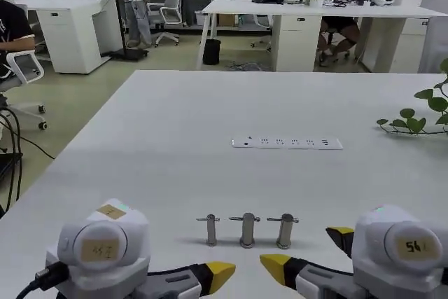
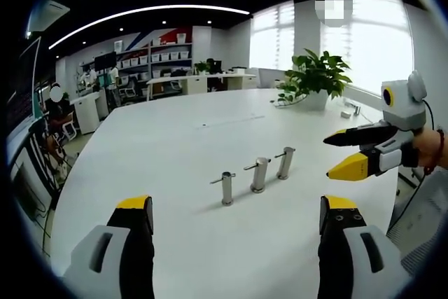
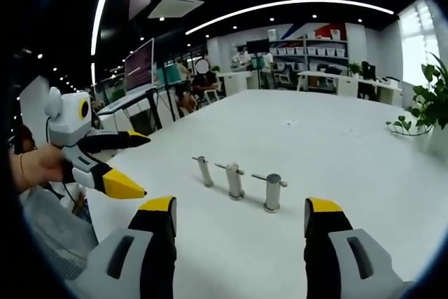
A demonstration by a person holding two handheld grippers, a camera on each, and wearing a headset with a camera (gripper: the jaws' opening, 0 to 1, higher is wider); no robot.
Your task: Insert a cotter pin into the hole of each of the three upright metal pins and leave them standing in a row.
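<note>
Three upright metal pins stand in a row on the white table: left pin (image 1: 211,230), middle pin (image 1: 247,230), right pin (image 1: 283,231). A thin cotter pin crosses the top of each. In the left gripper view the row (image 2: 260,174) stands ahead of my open left gripper (image 2: 236,208). The right gripper view has the same row (image 3: 234,180) just beyond my open right gripper (image 3: 239,206). Neither gripper holds anything. From the head view, the left gripper (image 1: 213,276) and right gripper (image 1: 308,251) sit near the table's front edge, just short of the pins.
A white power strip (image 1: 287,143) lies mid-table beyond the pins. A trailing plant (image 1: 420,113) reaches in from the right edge, and a potted plant (image 2: 315,78) stands at the table's far side. Desks, chairs and people fill the room behind.
</note>
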